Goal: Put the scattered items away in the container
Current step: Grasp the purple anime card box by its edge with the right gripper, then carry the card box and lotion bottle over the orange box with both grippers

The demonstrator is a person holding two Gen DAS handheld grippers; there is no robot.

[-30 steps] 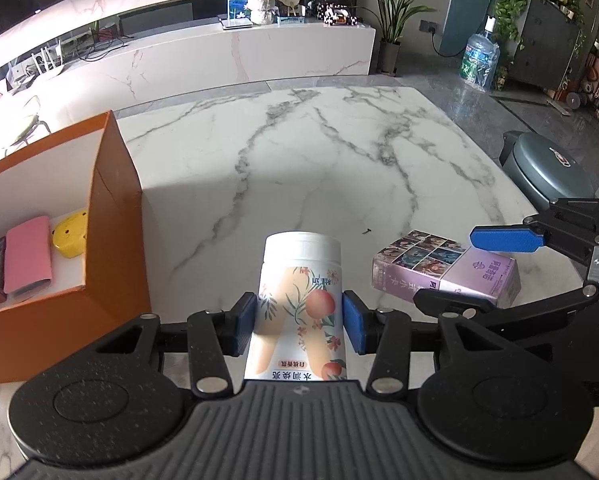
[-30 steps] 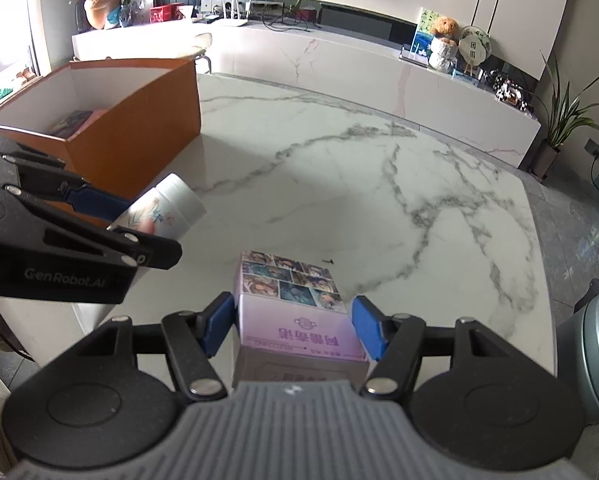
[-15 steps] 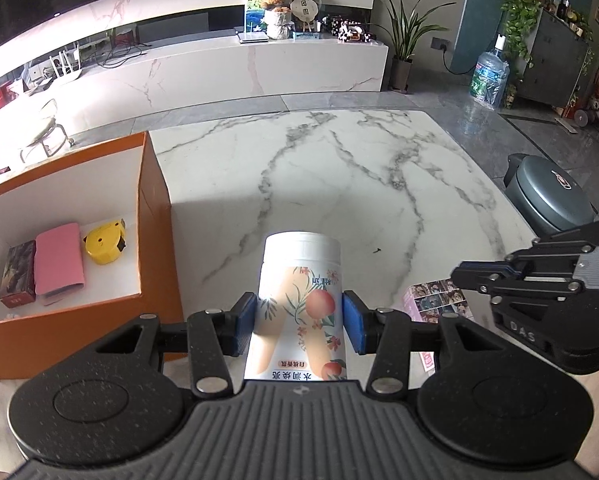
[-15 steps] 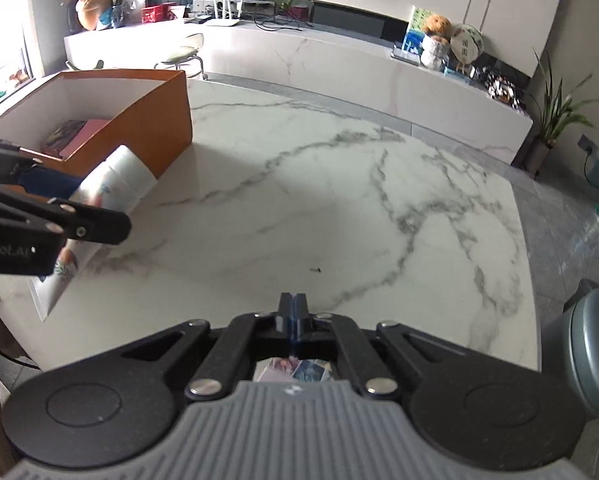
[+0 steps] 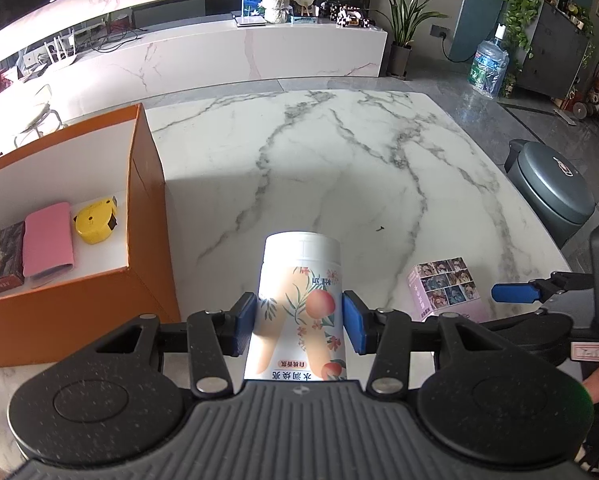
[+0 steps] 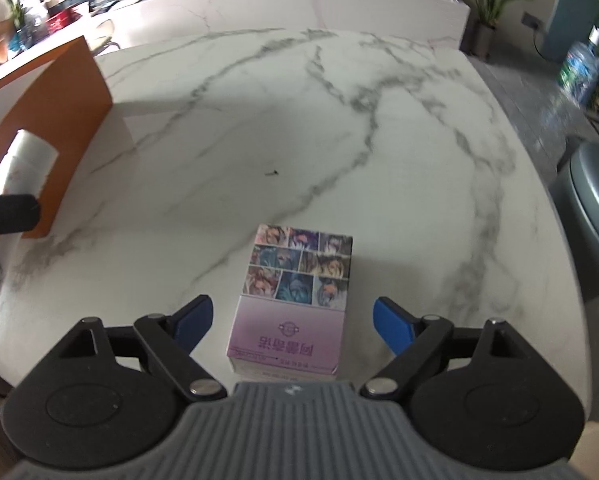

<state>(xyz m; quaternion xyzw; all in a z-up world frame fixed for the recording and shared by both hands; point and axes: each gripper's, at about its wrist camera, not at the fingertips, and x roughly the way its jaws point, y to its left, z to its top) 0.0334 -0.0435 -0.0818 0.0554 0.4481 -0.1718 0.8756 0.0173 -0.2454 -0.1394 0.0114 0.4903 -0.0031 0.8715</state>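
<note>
My left gripper (image 5: 299, 326) is shut on a white canister with peach print (image 5: 299, 280), held above the table beside the orange box (image 5: 139, 208). The box holds a pink pouch (image 5: 48, 240), a yellow tape measure (image 5: 95, 222) and a dark card box (image 5: 5, 258). My right gripper (image 6: 293, 326) is open, its jaws either side of a purple card box with picture panels (image 6: 295, 300) that lies on the marble table (image 6: 299, 120). That card box also shows in the left wrist view (image 5: 445, 286). The canister shows at the left edge of the right wrist view (image 6: 19, 164).
The orange box wall (image 6: 59, 120) stands at the table's left. A grey round bin (image 5: 551, 184) sits on the floor past the table's right edge. A small dark speck (image 6: 273, 173) lies mid-table. A white marble counter (image 5: 219, 56) runs behind.
My right gripper went from around the card box to shut above it, and now is open around it again on the table. My left gripper rose with the canister, seeing more of the box's inside.
</note>
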